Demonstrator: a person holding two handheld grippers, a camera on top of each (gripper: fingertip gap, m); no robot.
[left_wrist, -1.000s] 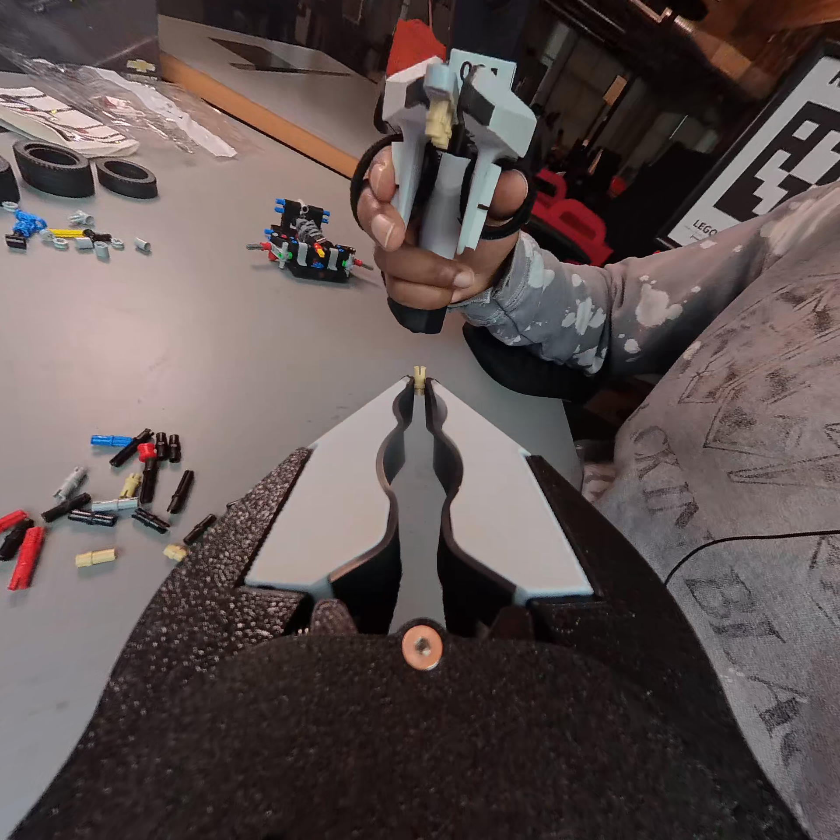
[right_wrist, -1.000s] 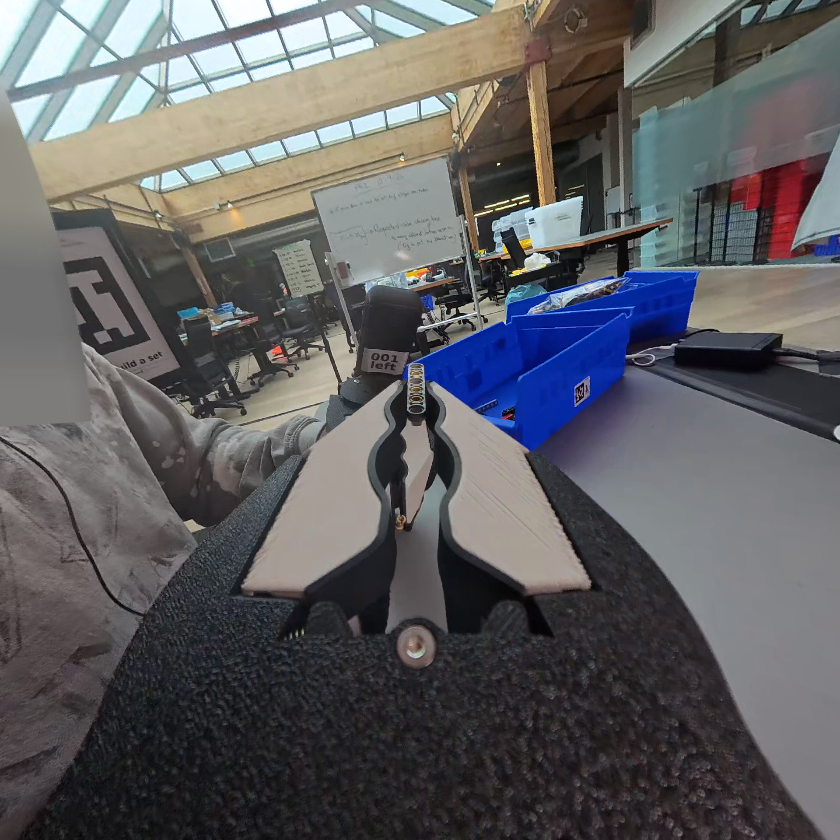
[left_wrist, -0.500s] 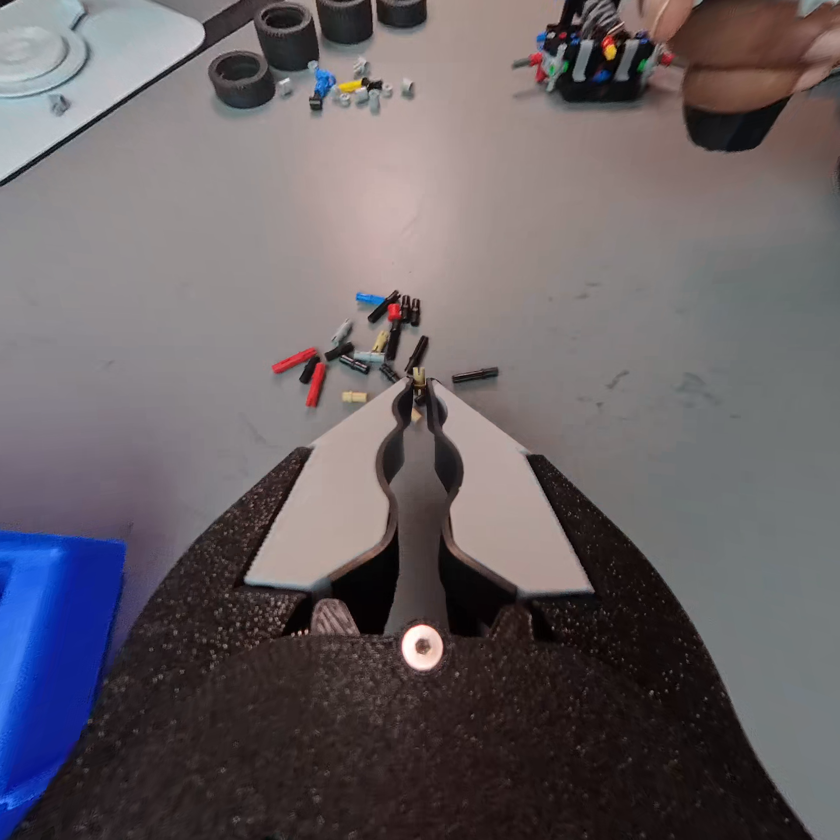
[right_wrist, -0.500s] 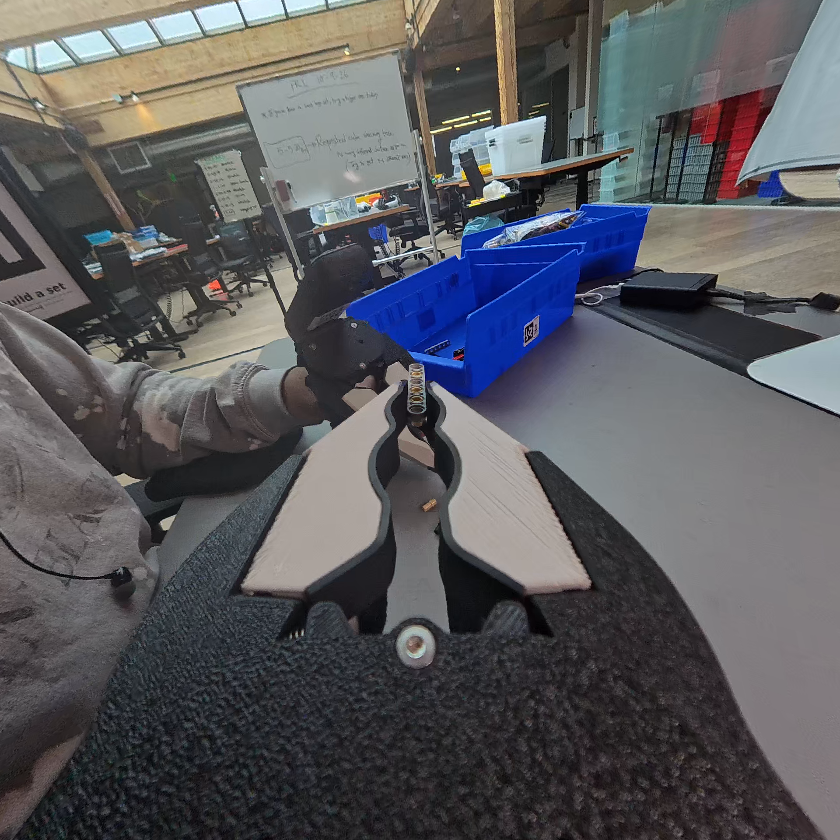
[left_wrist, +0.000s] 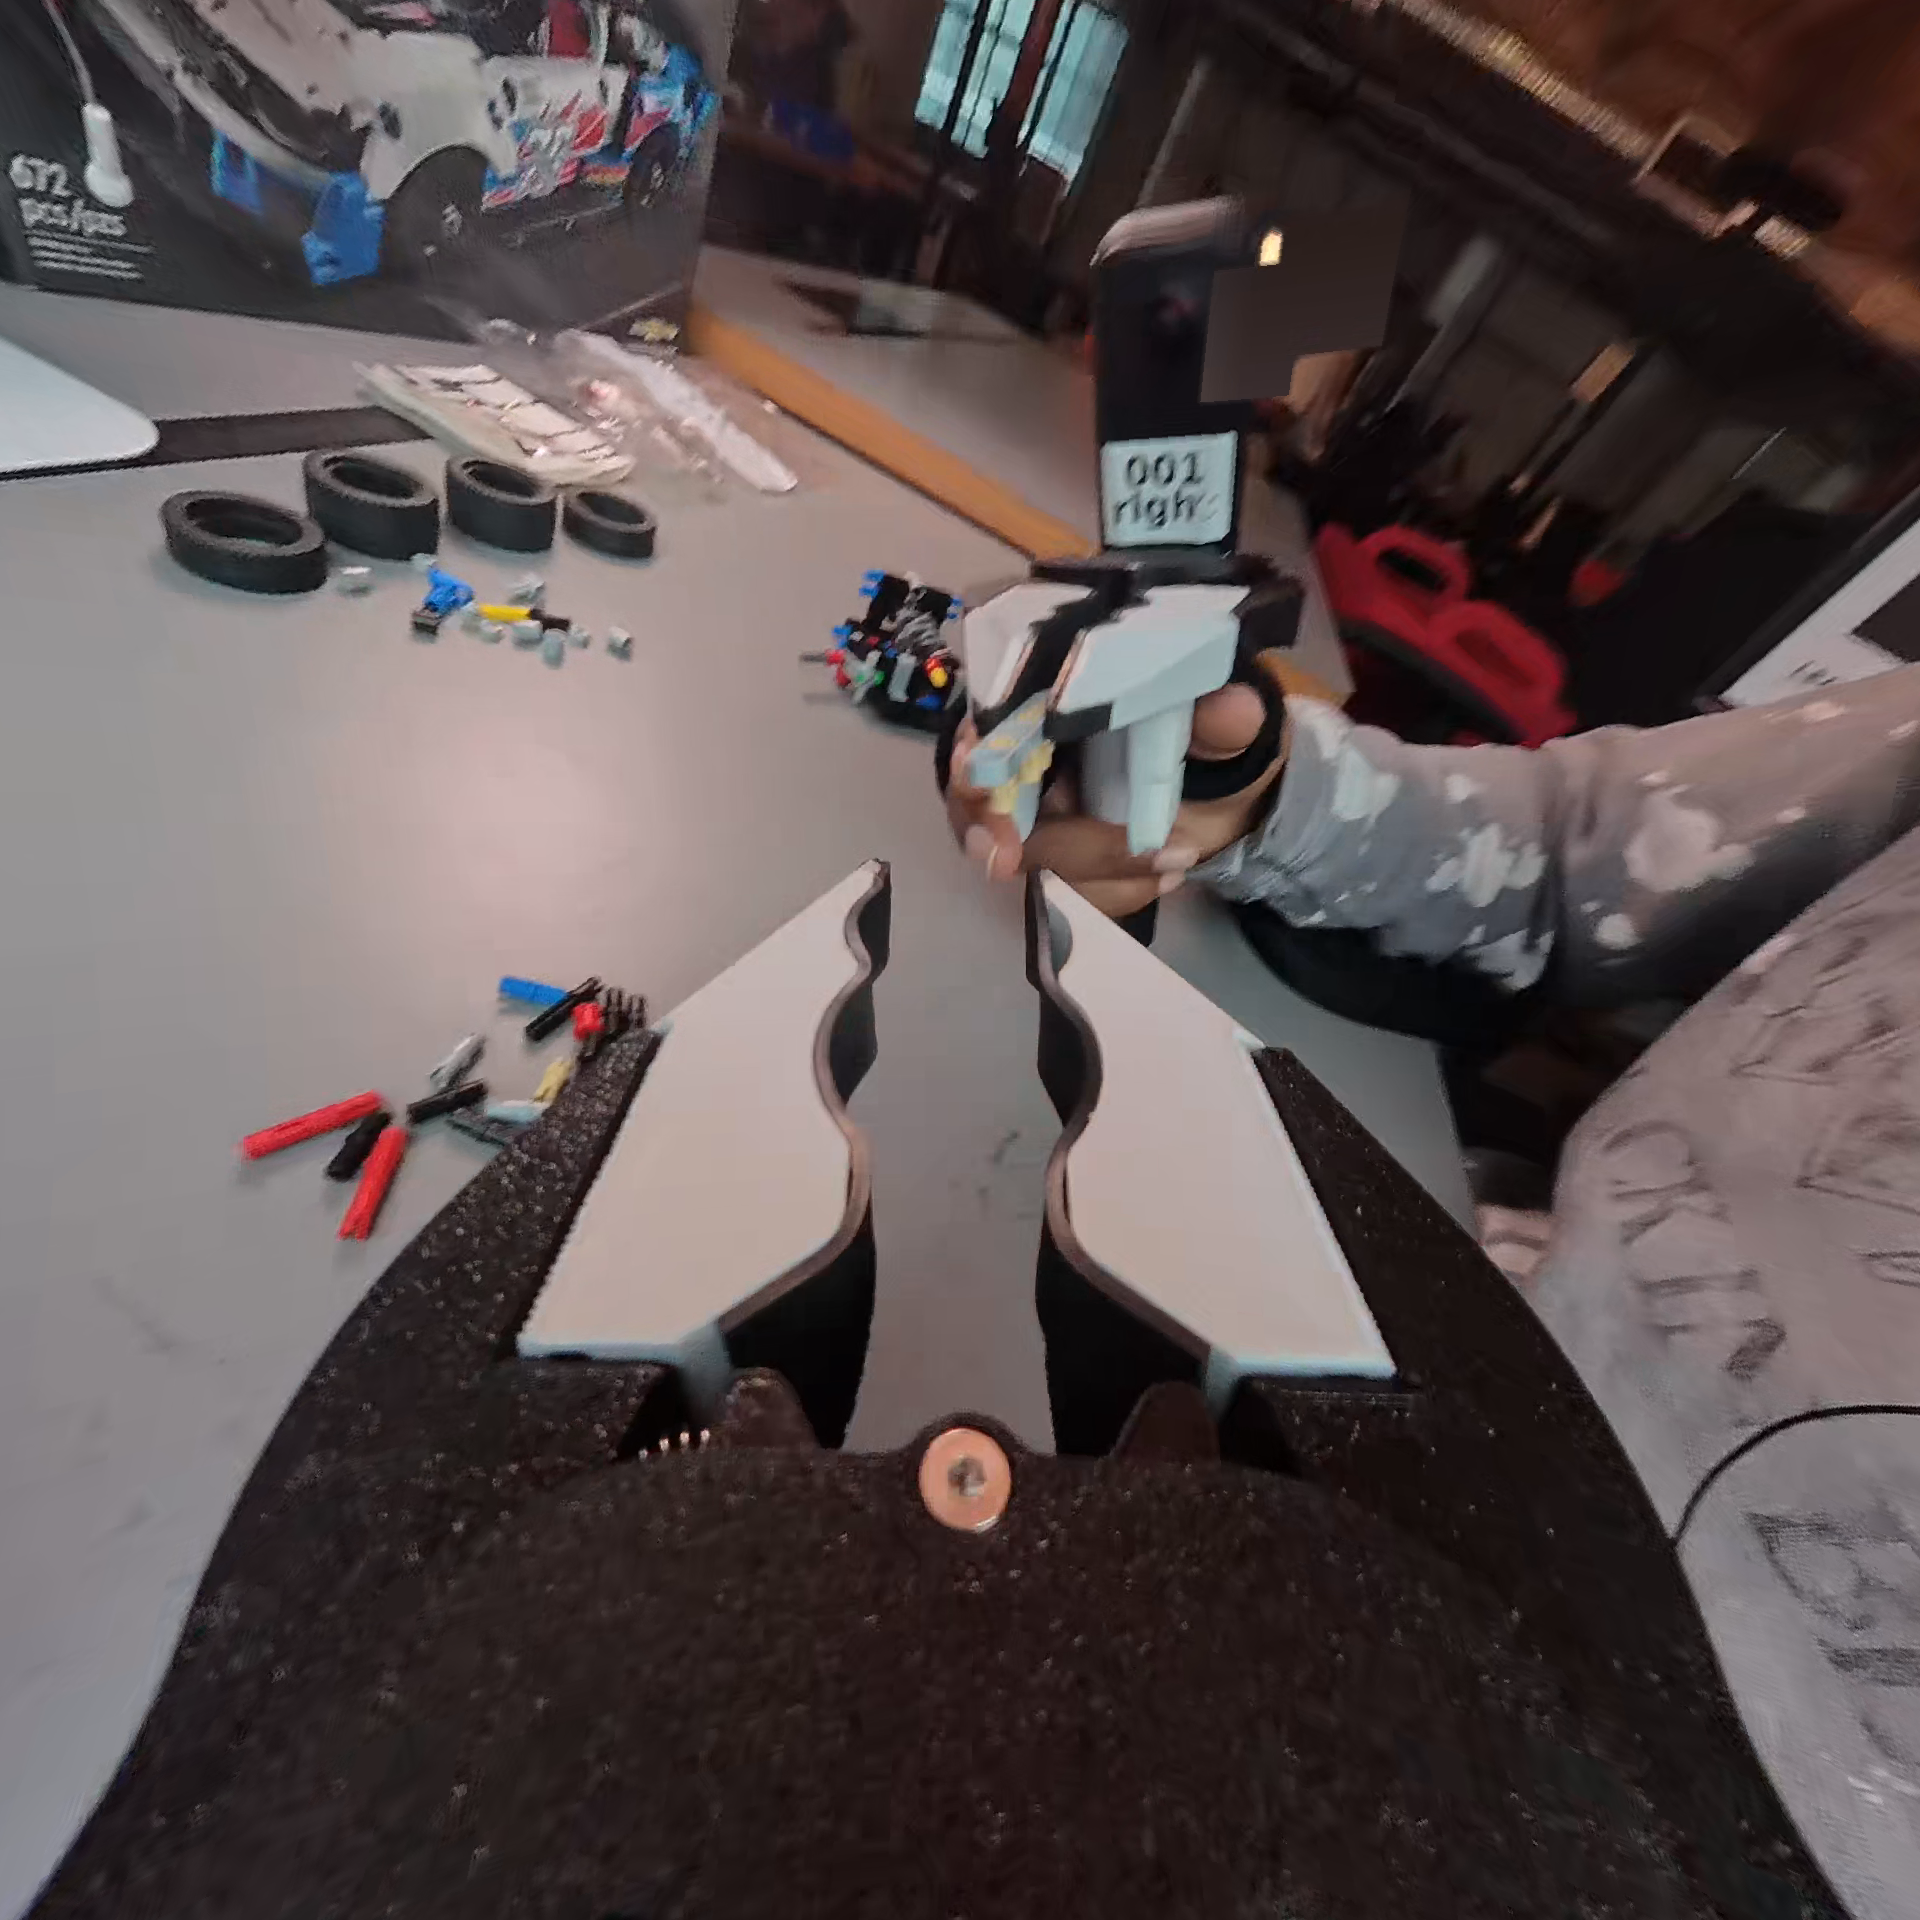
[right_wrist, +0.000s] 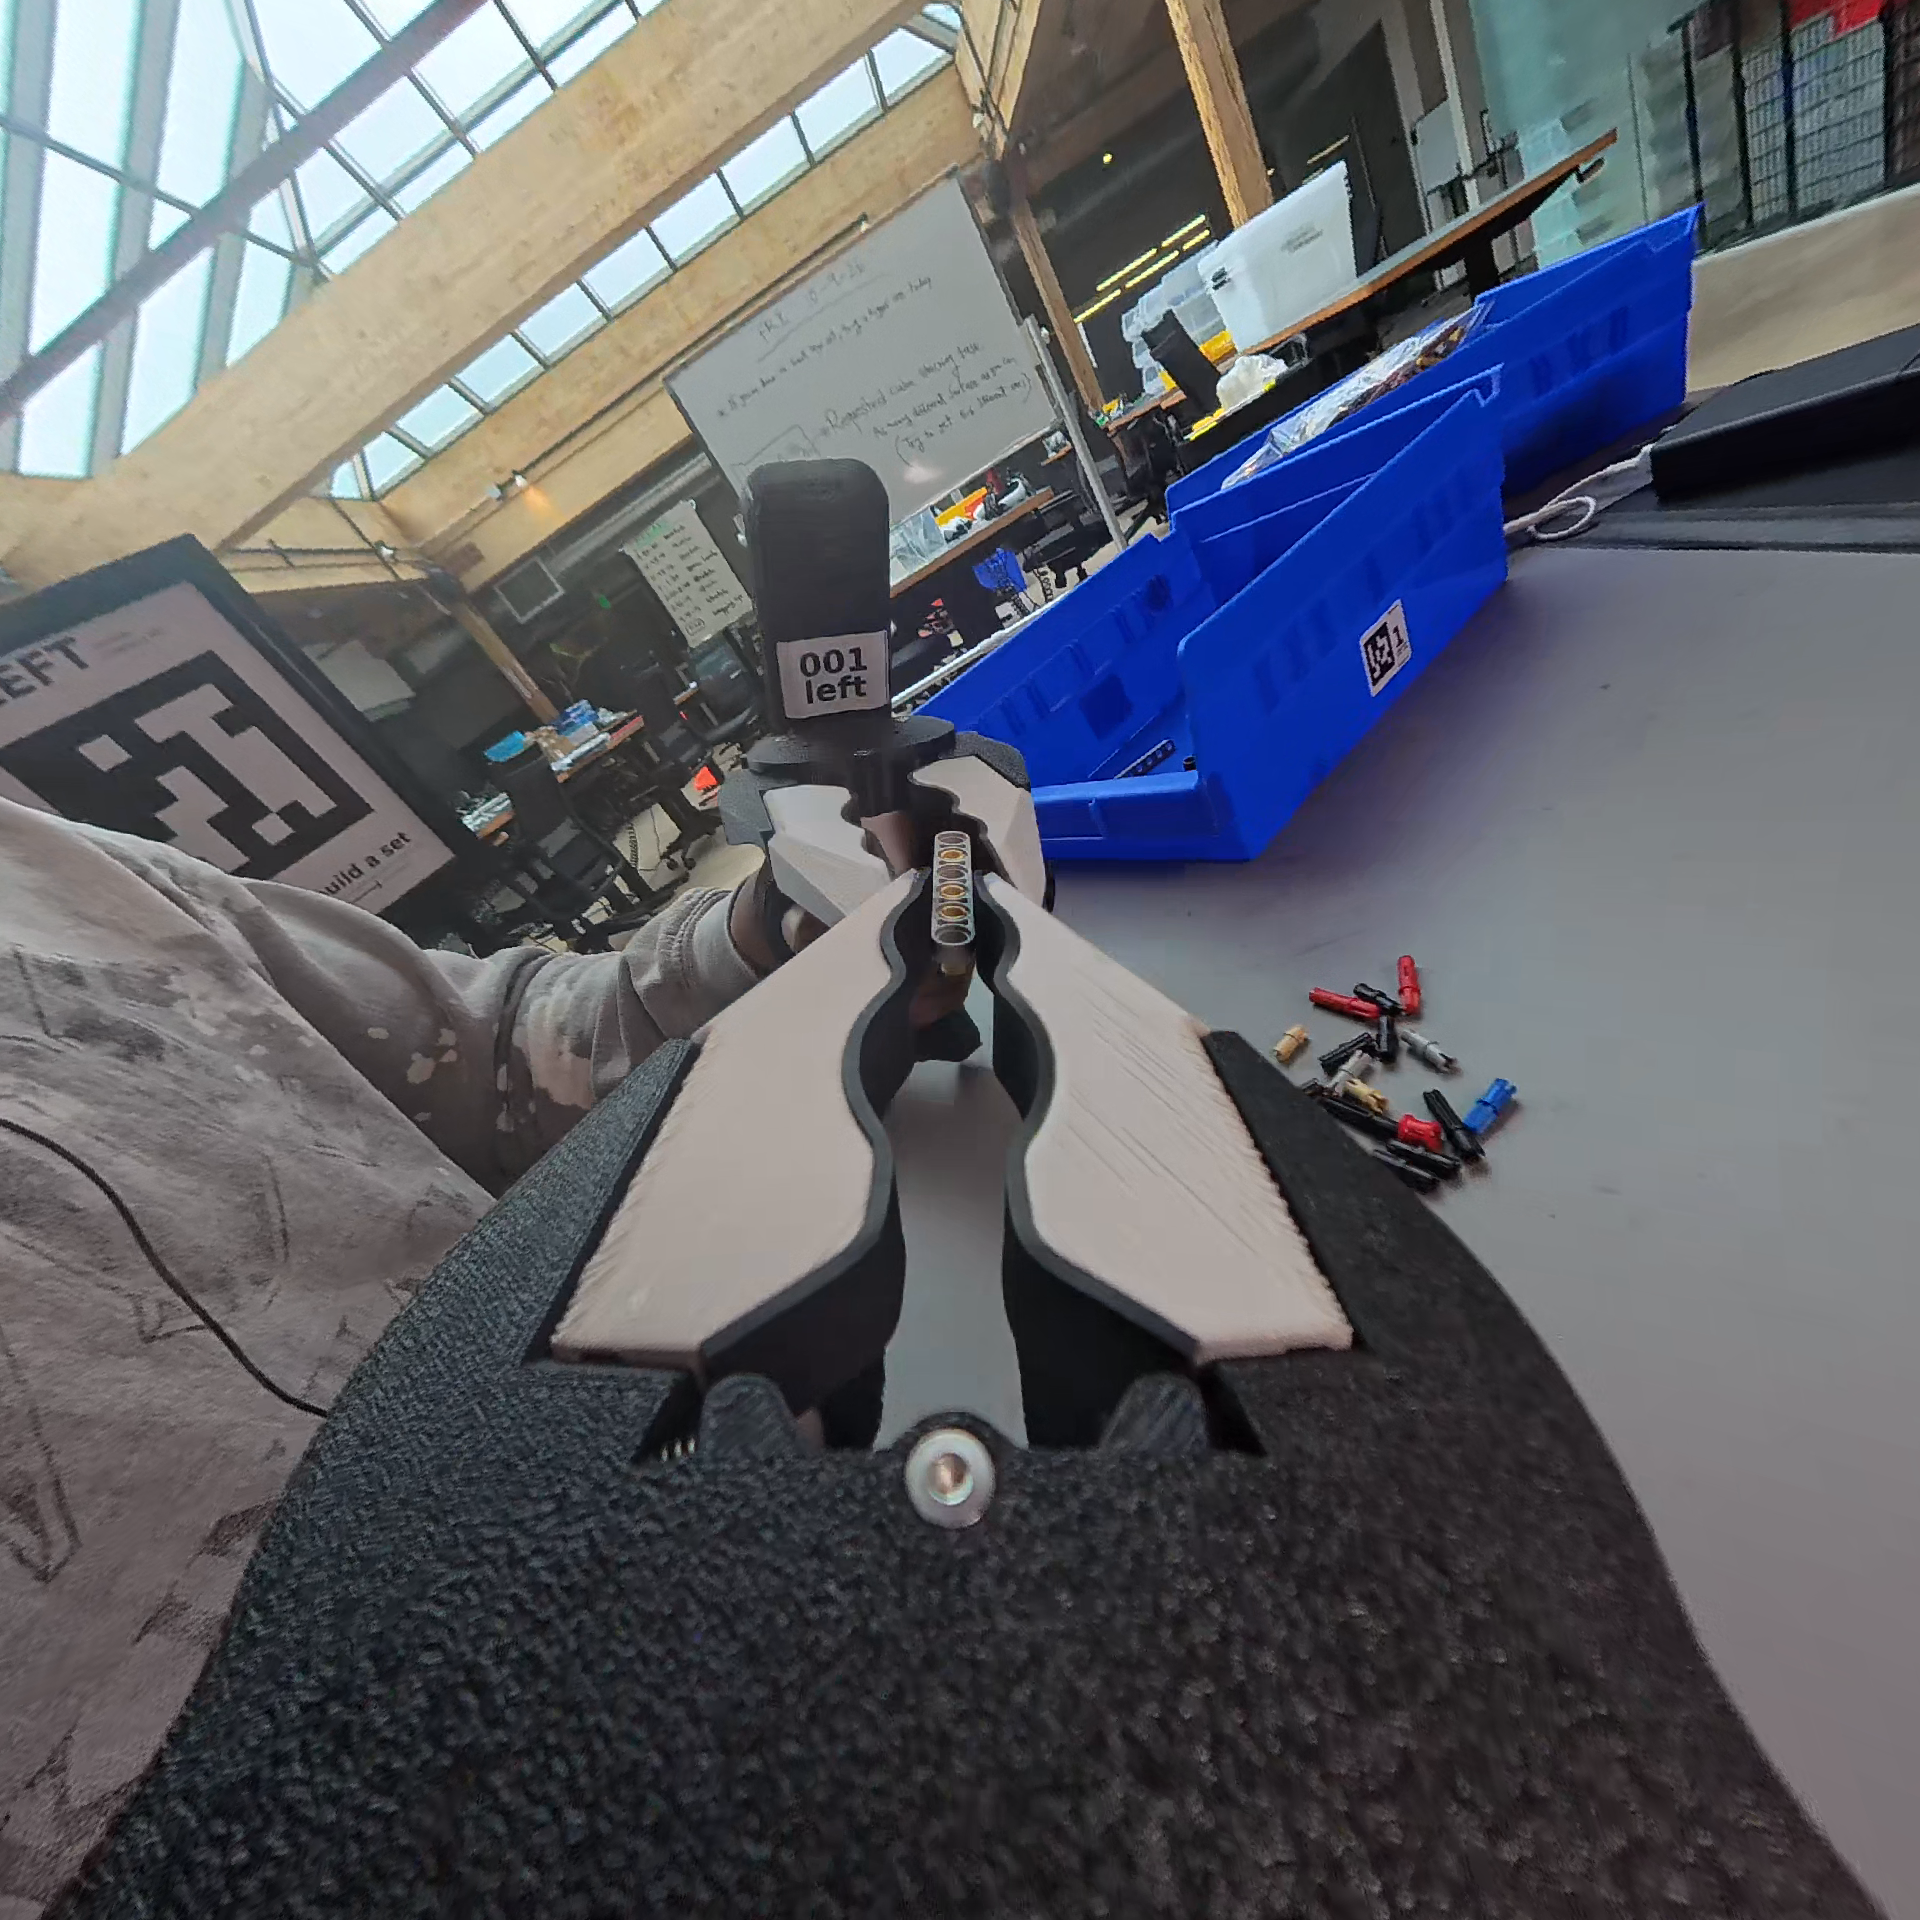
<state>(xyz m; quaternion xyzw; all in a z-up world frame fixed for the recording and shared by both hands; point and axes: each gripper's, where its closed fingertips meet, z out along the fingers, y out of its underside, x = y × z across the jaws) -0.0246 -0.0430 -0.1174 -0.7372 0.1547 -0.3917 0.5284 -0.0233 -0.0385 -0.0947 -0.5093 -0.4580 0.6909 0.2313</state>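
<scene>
On the table (left_wrist: 312, 790), a row of tires (left_wrist: 405, 509) lies behind the loose pins (left_wrist: 468, 1070) at your left; the partly built model (left_wrist: 899, 665) sits right of the tires. The bins (right_wrist: 1340, 644) stand behind the pins, the box (left_wrist: 353, 145) behind the tires.

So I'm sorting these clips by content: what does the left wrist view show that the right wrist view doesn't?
Left wrist only: four black tyres, a part-built model, the set's box behind. Right wrist only: blue bins, a whiteboard, and the grey holed beam its right claw is shut on. Both: the grey table, the loose pins, and the open left claw.
</scene>
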